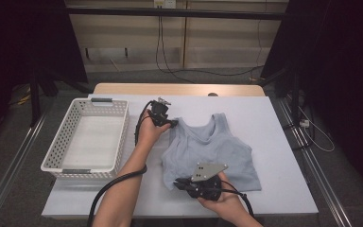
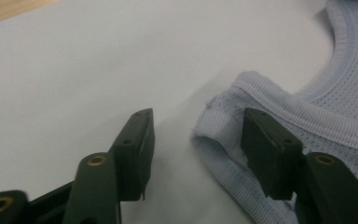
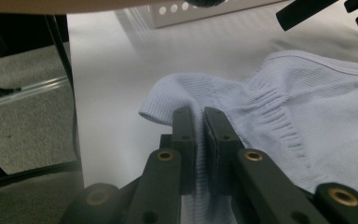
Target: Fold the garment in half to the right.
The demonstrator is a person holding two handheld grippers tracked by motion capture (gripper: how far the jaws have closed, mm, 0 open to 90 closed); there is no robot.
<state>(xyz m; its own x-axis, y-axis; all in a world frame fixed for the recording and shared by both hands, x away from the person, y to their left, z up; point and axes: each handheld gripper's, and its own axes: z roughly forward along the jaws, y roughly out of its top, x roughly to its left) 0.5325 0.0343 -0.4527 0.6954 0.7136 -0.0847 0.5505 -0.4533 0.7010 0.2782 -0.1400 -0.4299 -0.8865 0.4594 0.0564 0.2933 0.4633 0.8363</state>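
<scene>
The tank top [image 1: 212,151] between the two claws is pale blue, with a fine mesh weave and ribbed edging of the same blue. Both the left claw [image 2: 196,154] and the right claw [image 3: 199,140] are black with brass-coloured rivets. The counter [image 1: 274,142] under them is pale lavender-grey. Left of the left claw, the perforated basket [image 1: 75,118] is white.

L claw [image 1: 172,124] half open, forearm stretched fwd; R claw [image 1: 182,184] clamped shut, hand near table edge
</scene>
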